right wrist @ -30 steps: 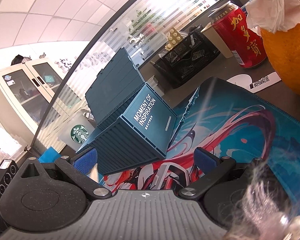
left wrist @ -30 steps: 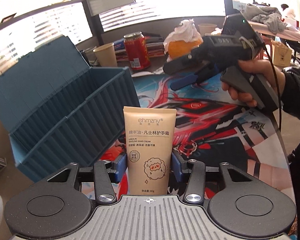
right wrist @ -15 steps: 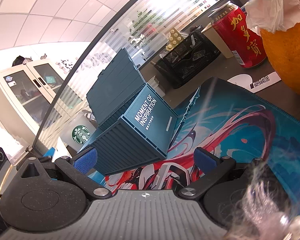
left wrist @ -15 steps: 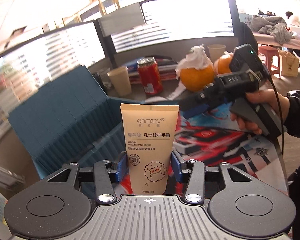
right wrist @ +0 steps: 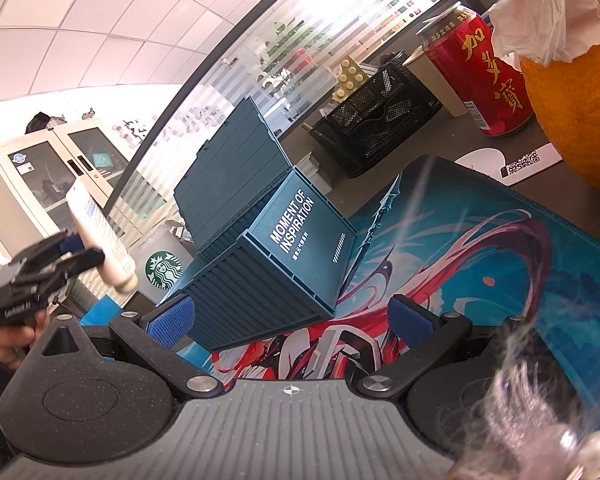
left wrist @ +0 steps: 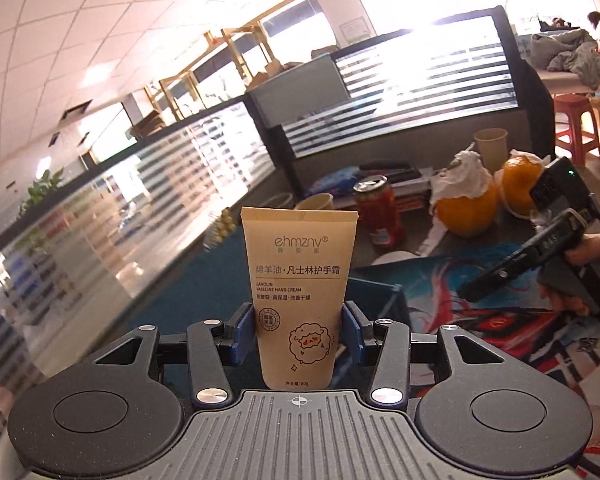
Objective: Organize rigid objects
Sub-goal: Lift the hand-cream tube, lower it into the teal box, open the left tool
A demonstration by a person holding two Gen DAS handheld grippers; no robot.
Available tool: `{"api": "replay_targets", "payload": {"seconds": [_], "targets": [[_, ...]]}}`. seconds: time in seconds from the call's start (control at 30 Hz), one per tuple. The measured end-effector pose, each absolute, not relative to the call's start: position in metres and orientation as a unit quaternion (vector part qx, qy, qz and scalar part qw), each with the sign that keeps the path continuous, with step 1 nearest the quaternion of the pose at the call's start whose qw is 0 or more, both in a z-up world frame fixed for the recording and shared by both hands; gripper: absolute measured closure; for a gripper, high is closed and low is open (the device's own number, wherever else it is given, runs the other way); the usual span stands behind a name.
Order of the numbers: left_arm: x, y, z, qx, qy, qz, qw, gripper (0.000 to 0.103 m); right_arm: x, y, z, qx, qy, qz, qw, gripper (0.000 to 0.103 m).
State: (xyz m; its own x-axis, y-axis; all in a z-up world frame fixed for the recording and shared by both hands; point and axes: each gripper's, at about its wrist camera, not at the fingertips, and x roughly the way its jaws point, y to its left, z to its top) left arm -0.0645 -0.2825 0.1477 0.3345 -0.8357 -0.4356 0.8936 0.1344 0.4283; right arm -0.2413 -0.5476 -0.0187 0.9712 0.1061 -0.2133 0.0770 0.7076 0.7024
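My left gripper [left wrist: 298,330] is shut on a beige hand cream tube [left wrist: 298,280] and holds it high above the dark blue storage box [left wrist: 370,294], whose rim shows just behind the tube. In the right wrist view the same tube [right wrist: 100,236] hangs cap down in the left gripper [right wrist: 74,254], up and left of the open box [right wrist: 272,248] with its lid raised. My right gripper [right wrist: 290,318] is open and empty, low over the printed desk mat [right wrist: 480,248] beside the box.
A red drink can [right wrist: 476,76], an orange fruit with tissue [right wrist: 572,104], a paper cup [left wrist: 314,202] and a black mesh organiser [right wrist: 380,116] stand at the back of the desk. A Starbucks cup [right wrist: 162,268] stands behind the box.
My left gripper has lifted the tube and tilted upward, so its view now shows ceiling and windows rather than the box. It has come into the right wrist view. The right gripper has stayed put.
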Motion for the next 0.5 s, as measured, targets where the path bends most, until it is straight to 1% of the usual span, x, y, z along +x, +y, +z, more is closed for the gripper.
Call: {"api": "replay_targets", "payload": {"seconds": [0.13, 0.27, 0.5], "targets": [[-0.053, -0.286, 0.157, 0.33, 0.037, -0.565, 0.755, 0.059, -0.241, -0.547, -0.018, 0.382, 0.12, 0.009, 0.916, 0.0], [-0.039, -0.299, 0.156, 0.354, 0.042, -0.558, 0.749, 0.059, -0.241, -0.545, -0.017, 0.381, 0.12, 0.011, 0.916, 0.0], [-0.02, -0.327, 0.131, 0.386, 0.062, -0.564, 0.727, 0.058, -0.238, -0.544, -0.018, 0.381, 0.121, 0.014, 0.916, 0.0]]}}
